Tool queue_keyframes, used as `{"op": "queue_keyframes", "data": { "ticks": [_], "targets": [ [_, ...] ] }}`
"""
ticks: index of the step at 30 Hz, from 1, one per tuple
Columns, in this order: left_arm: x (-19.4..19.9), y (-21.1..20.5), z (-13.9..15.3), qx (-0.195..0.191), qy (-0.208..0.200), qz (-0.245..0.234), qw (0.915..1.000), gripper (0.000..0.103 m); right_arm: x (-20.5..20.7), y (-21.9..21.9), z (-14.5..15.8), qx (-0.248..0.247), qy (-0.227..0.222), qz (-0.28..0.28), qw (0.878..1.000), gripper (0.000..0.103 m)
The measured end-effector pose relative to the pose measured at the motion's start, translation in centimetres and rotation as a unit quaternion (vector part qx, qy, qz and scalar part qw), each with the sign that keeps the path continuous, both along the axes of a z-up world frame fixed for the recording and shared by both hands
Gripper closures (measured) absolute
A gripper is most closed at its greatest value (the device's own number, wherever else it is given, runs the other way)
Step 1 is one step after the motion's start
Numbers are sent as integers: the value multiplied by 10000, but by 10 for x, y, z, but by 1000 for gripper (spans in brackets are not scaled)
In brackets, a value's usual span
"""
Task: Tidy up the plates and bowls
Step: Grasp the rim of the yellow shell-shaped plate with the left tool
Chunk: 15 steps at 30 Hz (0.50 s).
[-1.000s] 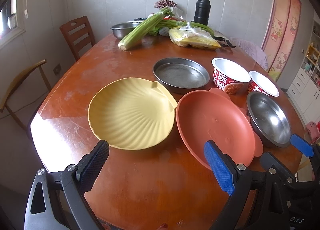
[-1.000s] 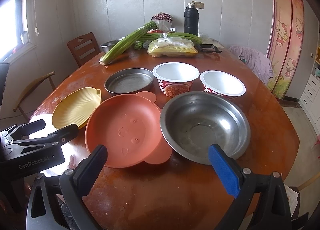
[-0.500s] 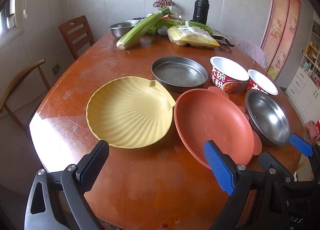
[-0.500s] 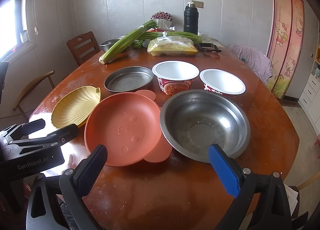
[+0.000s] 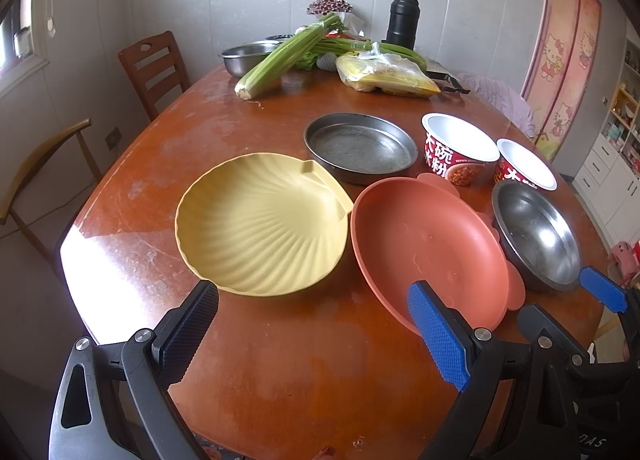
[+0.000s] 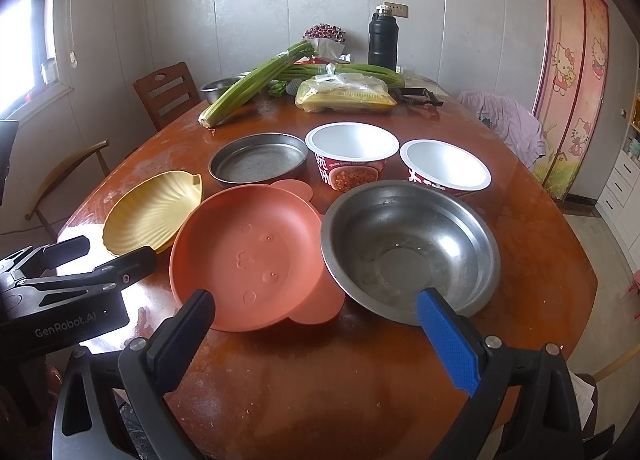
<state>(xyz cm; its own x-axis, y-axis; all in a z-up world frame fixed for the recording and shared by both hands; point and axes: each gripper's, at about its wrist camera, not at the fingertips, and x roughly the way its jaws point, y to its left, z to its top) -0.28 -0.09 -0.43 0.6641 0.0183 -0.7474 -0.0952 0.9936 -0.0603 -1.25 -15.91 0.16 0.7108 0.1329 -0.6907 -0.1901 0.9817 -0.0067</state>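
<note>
A yellow shell-shaped plate (image 5: pixel 260 232) (image 6: pixel 154 210) lies on the table's near left. Beside it sits an orange bear-shaped plate (image 5: pixel 428 248) (image 6: pixel 248 252), its rim under a deep steel bowl (image 5: pixel 536 234) (image 6: pixel 408 248). Behind them are a flat steel pan (image 5: pixel 360 146) (image 6: pixel 260 162) and two red paper noodle bowls (image 5: pixel 458 148) (image 6: pixel 444 168). My left gripper (image 5: pixel 316 334) is open just short of the yellow plate, holding nothing. My right gripper (image 6: pixel 316 334) is open at the near edges of the orange plate and the steel bowl, also holding nothing.
At the far end of the brown oval table (image 5: pixel 304 372) lie celery (image 5: pixel 284 56), a bagged yellow food packet (image 5: pixel 388 76), another steel bowl (image 5: pixel 246 56) and a black flask (image 5: pixel 402 22). Two wooden chairs (image 5: pixel 154 68) stand along the left side.
Both views have shifted only slightly; the dishes sit a touch higher in the left wrist view. Both grippers stay open and nothing on the table has moved.
</note>
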Motion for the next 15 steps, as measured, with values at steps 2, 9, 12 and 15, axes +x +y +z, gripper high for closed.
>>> {"op": "queue_keyframes", "data": {
  "ticks": [2, 9, 12, 15],
  "targets": [
    [0, 4, 0, -28, 16, 18, 10000, 7, 1, 0, 1, 4, -19, 61, 10000, 2],
    [3, 49, 9, -112, -41, 490, 9987, 7, 16, 19, 23, 115, -197, 527, 9984, 2],
    [8, 78, 8, -198, 8, 810, 9965, 7, 30, 42, 29, 15, -200, 832, 9963, 2],
    [15, 104, 3, -349, 151, 1022, 9940, 7, 46, 70, 29, -111, -107, 1160, 9931, 2]
  ]
}}
